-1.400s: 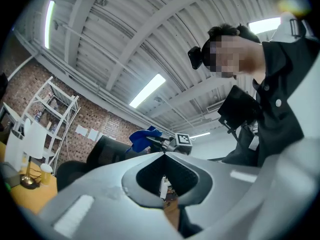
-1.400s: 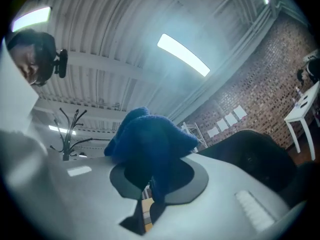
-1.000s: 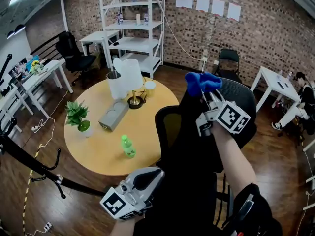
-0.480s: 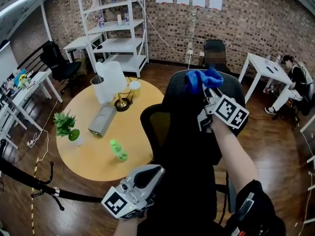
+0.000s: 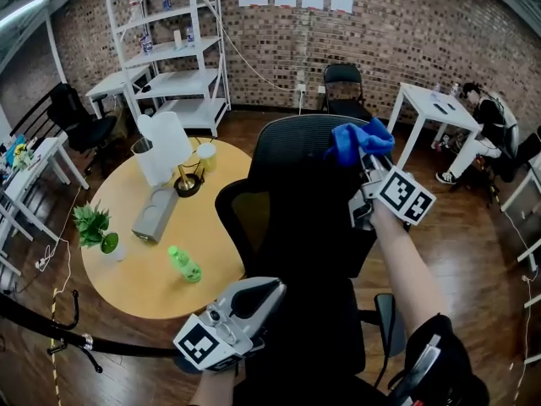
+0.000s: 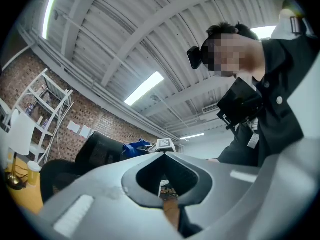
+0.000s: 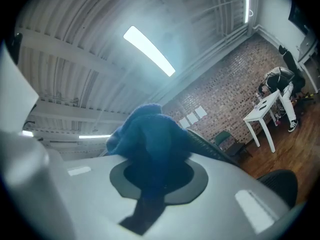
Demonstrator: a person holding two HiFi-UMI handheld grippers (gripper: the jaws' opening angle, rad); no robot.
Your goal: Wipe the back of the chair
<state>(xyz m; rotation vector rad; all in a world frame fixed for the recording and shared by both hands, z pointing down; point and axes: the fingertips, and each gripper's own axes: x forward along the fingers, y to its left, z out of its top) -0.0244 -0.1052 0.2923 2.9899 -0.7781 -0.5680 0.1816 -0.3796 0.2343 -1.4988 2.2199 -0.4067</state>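
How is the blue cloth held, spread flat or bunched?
Bunched: the blue cloth is wadded in the right claw, by the top of the chair back.

The black mesh chair back [image 5: 304, 193] stands upright, with a bunched blue cloth [image 5: 359, 140] at its upper right edge.

chair [image 5: 313, 193] seat: hidden behind its back | right hand-held gripper [image 7: 151, 186] tips: seemingly buried in cloth [image 7: 147, 134]

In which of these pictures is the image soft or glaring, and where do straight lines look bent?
Head view: sharp and evenly lit, but the white shelf and the brick wall bow outward. Left gripper view: strong fisheye, dark corners, and the strip light is blown out. Right gripper view: hazy overall; the blue cloth is close and out of focus, and the ceiling lamp flares.
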